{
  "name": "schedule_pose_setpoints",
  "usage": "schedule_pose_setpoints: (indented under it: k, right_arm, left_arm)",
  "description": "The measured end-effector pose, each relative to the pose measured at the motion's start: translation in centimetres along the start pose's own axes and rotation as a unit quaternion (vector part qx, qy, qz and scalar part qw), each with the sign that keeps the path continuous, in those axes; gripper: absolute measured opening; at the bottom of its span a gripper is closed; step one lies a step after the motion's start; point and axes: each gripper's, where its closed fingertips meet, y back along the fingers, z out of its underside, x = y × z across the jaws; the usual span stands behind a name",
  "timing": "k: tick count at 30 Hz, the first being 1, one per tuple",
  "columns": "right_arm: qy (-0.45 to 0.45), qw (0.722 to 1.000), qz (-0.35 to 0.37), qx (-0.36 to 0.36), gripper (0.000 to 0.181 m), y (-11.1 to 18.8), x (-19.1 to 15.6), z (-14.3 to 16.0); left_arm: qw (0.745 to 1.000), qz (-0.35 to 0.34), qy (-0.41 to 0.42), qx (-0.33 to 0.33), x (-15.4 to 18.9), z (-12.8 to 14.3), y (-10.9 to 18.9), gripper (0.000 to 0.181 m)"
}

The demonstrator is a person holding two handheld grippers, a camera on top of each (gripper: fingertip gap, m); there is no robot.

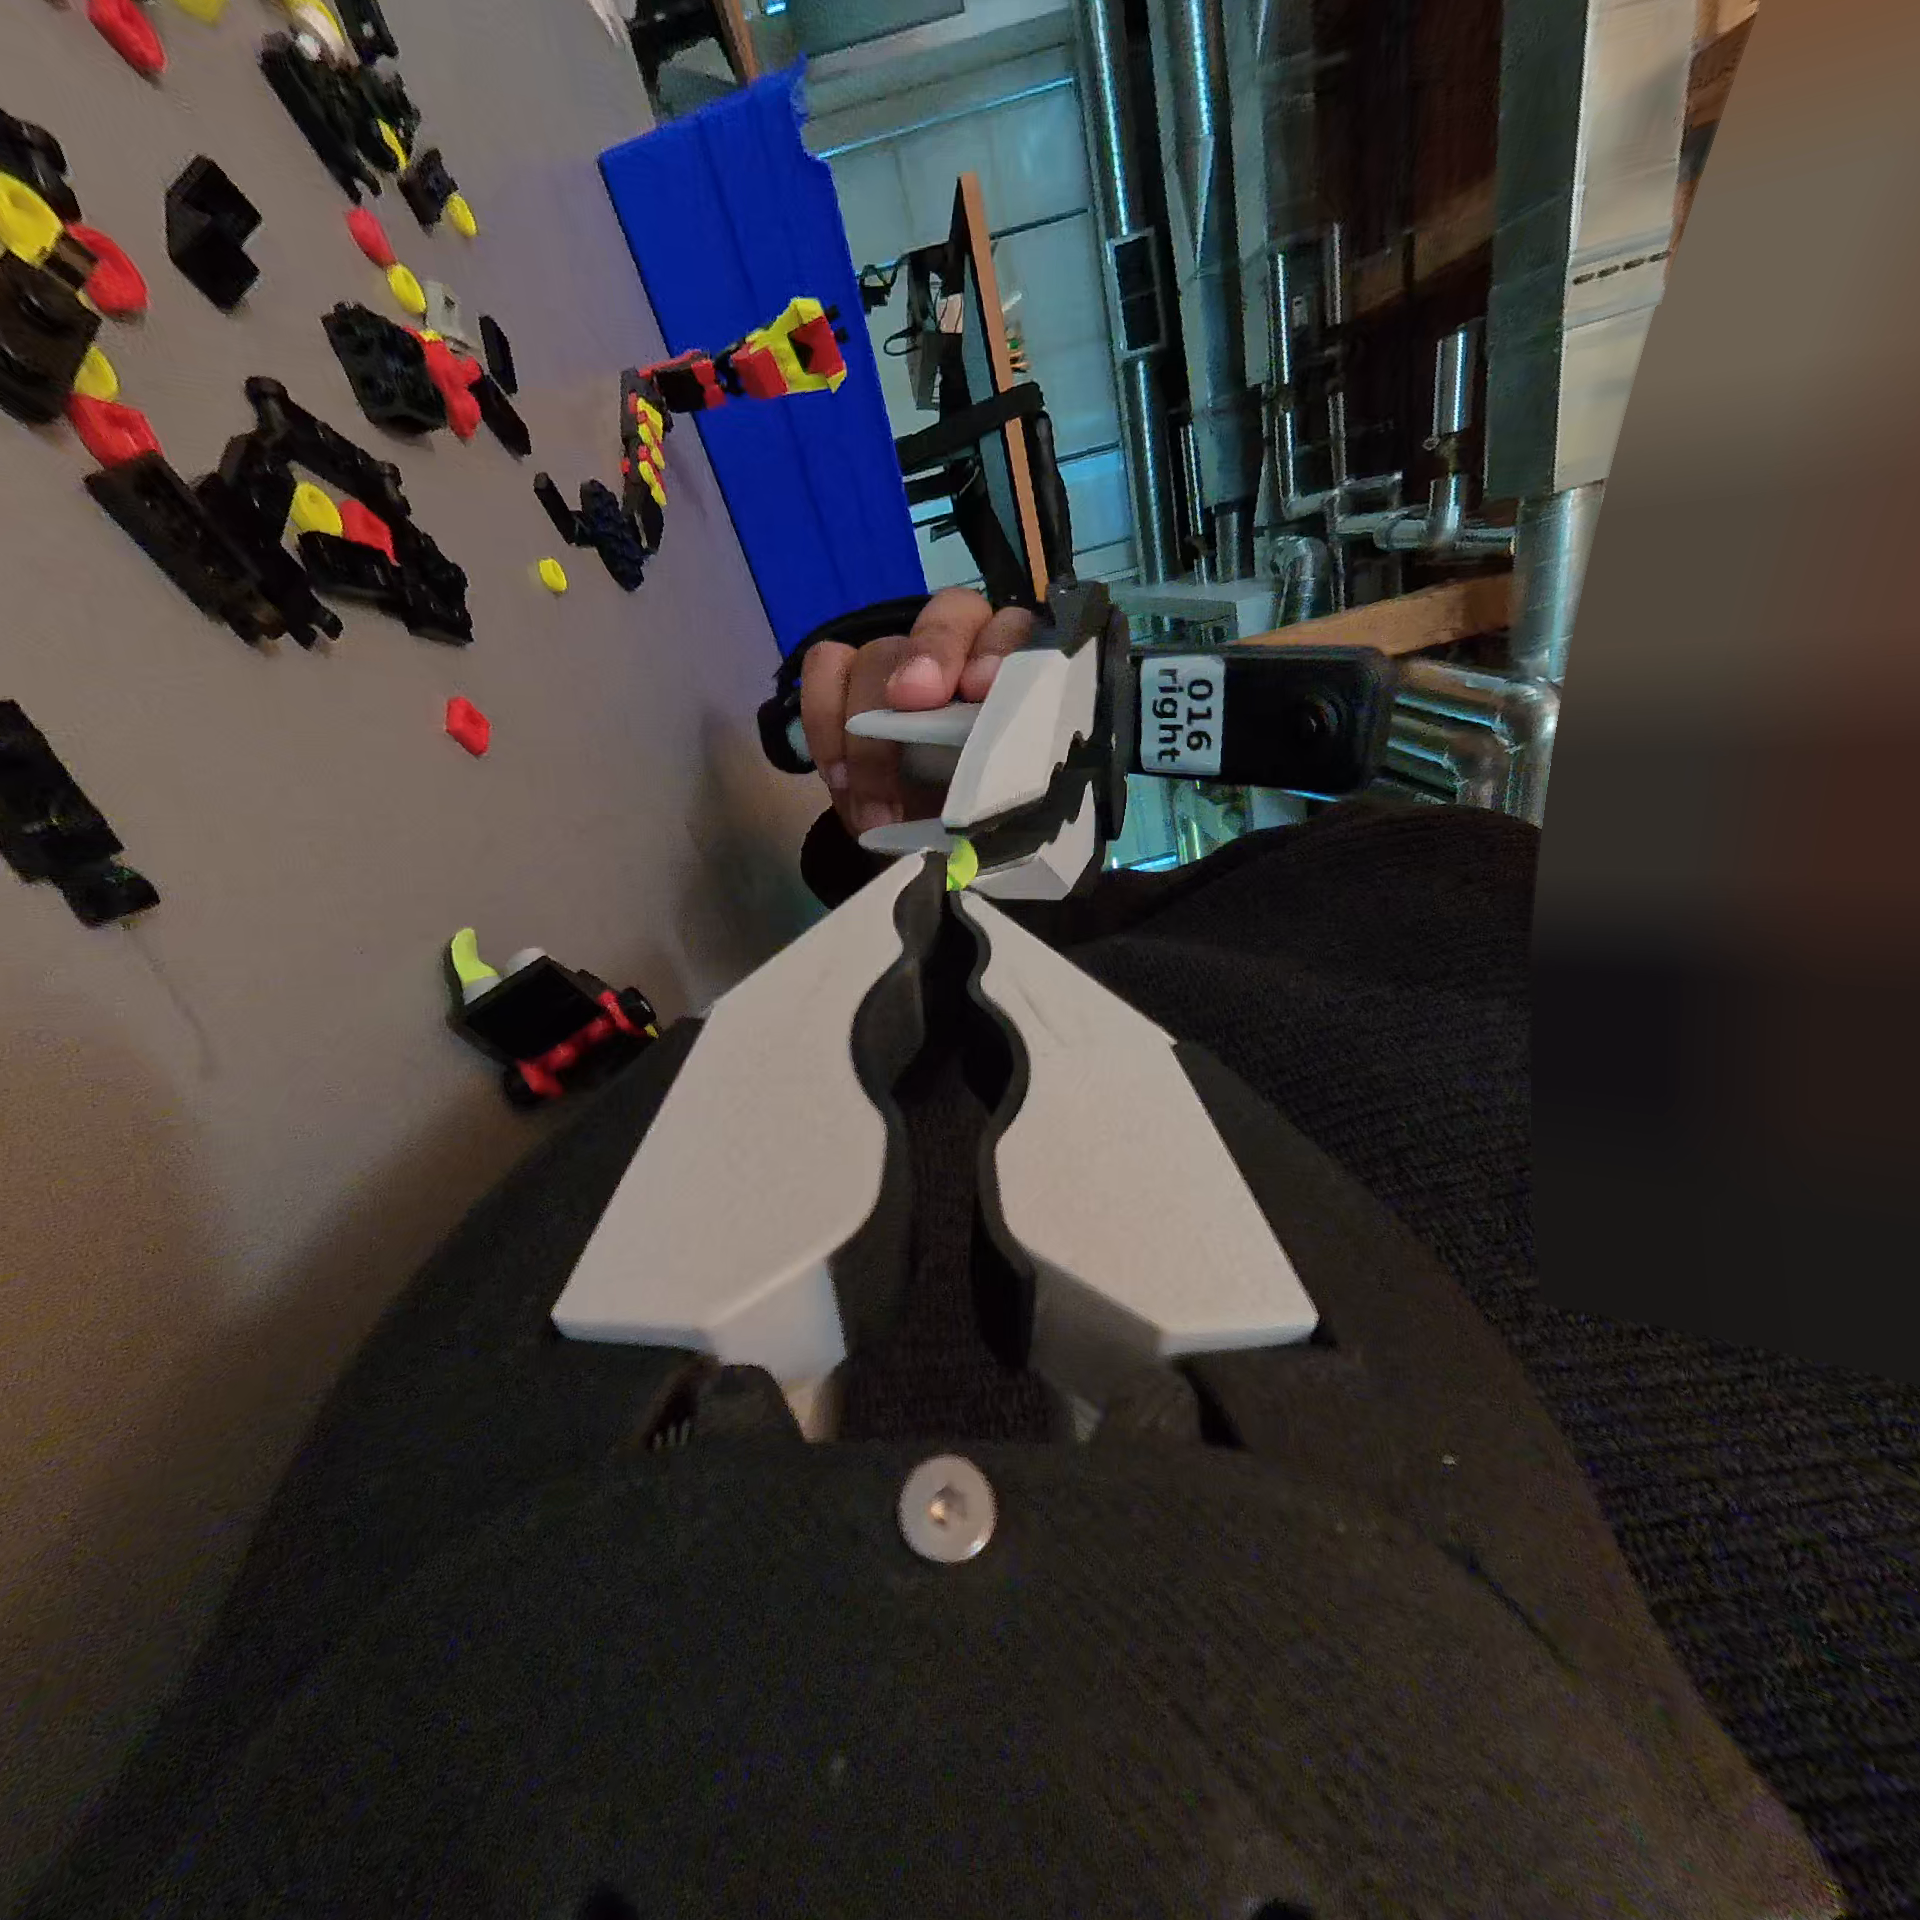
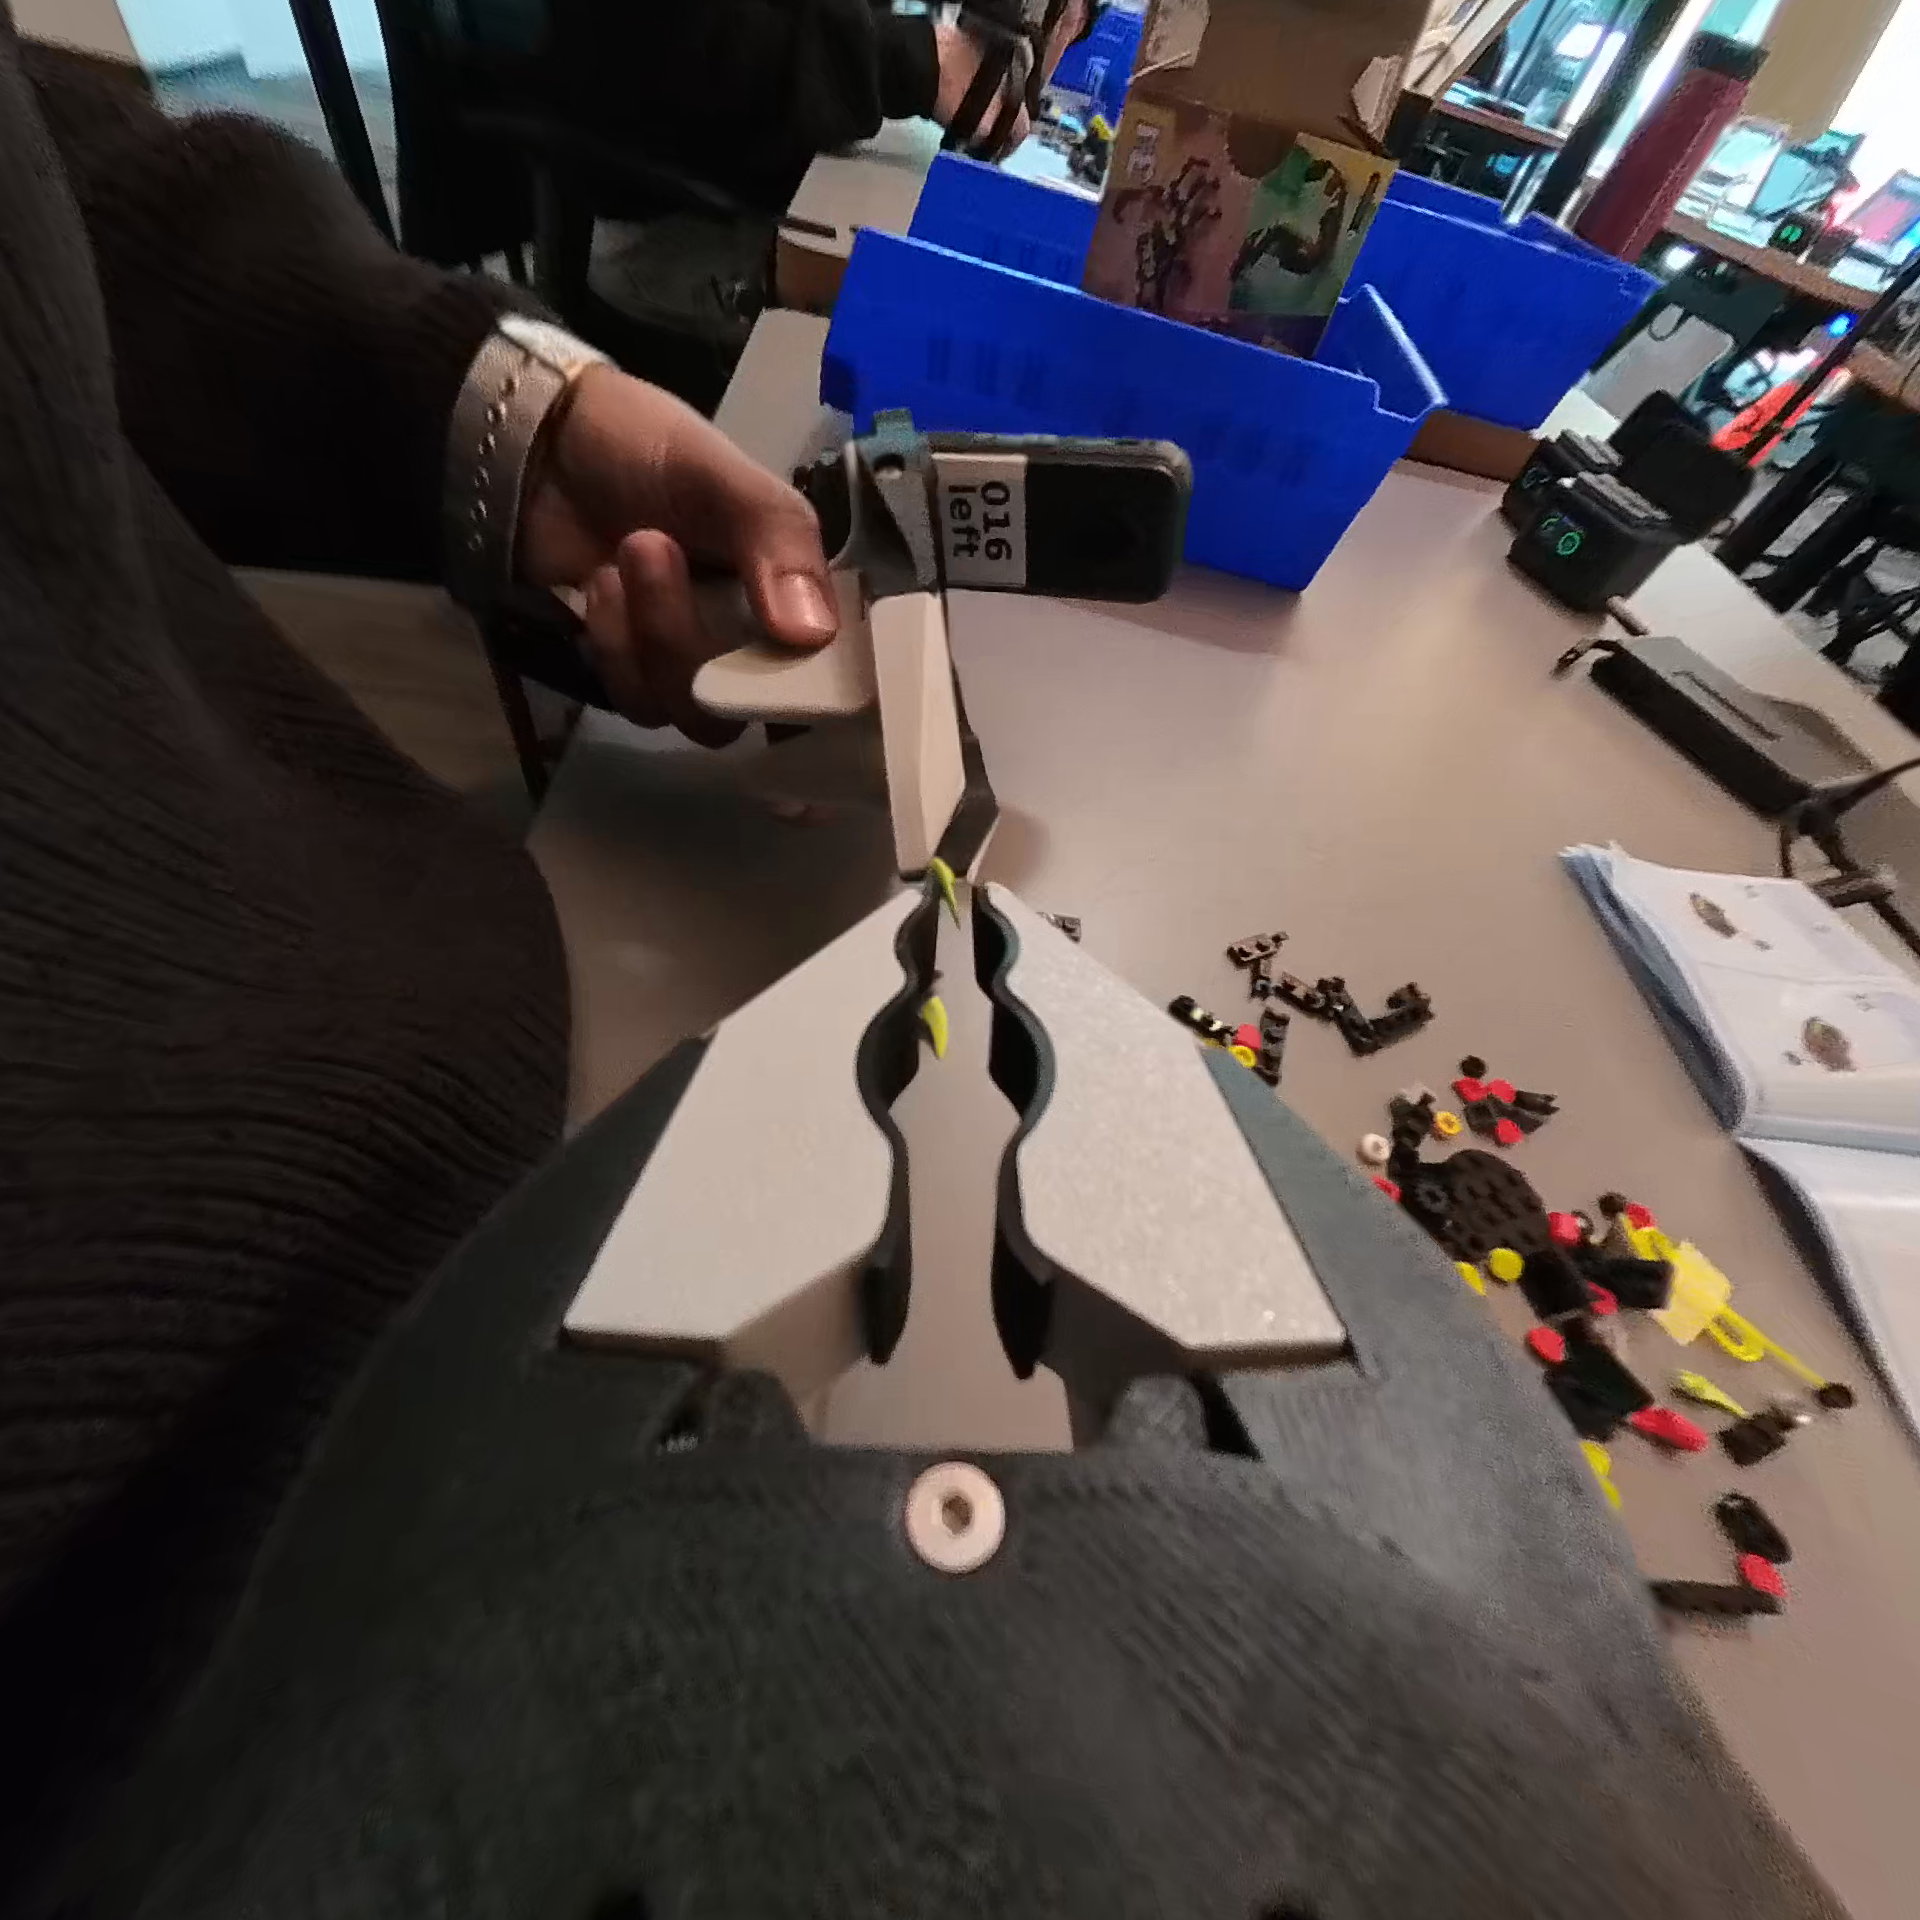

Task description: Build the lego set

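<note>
My left gripper (image 1: 940,883) is shut at its tips on a small lime-green claw piece (image 1: 961,864). In the right wrist view the left gripper (image 2: 940,860) comes down from above with the claw (image 2: 943,883) sticking out of its tip. My right gripper (image 2: 954,902) is tip to tip with it. Its jaws stand a narrow gap apart, with the claw between the tips. A second lime claw (image 2: 935,1023) shows lower in that gap; I cannot tell whether it touches a pad or lies on the table. The right gripper (image 1: 985,868) also shows in the left wrist view.
Loose black, red and yellow bricks (image 2: 1475,1195) lie on the grey table (image 2: 1299,727), with an open booklet (image 2: 1787,997) to their right. Blue bins (image 2: 1122,416) and a box stand behind. A small black and red build (image 1: 551,1013) sits near the person's black sleeve. Only a small space, under 4 cm, lies between the two pairs of fingers.
</note>
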Motion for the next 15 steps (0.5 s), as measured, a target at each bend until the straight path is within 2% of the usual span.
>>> schedule_pose_setpoints:
  k: [4,7,12,13,15]
  right_arm:
    - [0.055,0.998,0.01,-0.019,0.002,-0.3,-0.5,0.4]
    - [0.062,0.998,0.0,-0.028,0.0,-0.4,-0.9,0.7]
    - [-0.023,1.0,-0.021,0.0,0.0,0.0,-0.4,-0.1]
    - [-0.047,0.999,-0.012,0.001,0.0,0.2,0.3,0.1]
    - [-0.098,0.995,0.003,0.003,0.0,0.7,1.7,0.5]
  left_arm:
    - [1.0,-0.006,0.005,-0.006,-0.3,0.2,-0.1,0.0]
    - [1.0,-0.017,0.0,-0.015,-0.5,0.5,0.0,0.0]
    - [0.999,-0.021,-0.042,-0.008,0.3,0.1,0.0,0.0]
    - [0.998,-0.042,-0.053,-0.001,0.0,-0.1,0.2,0.006]
    - [0.989,-0.128,-0.079,0.011,-1.6,-0.4,1.1,0.018]
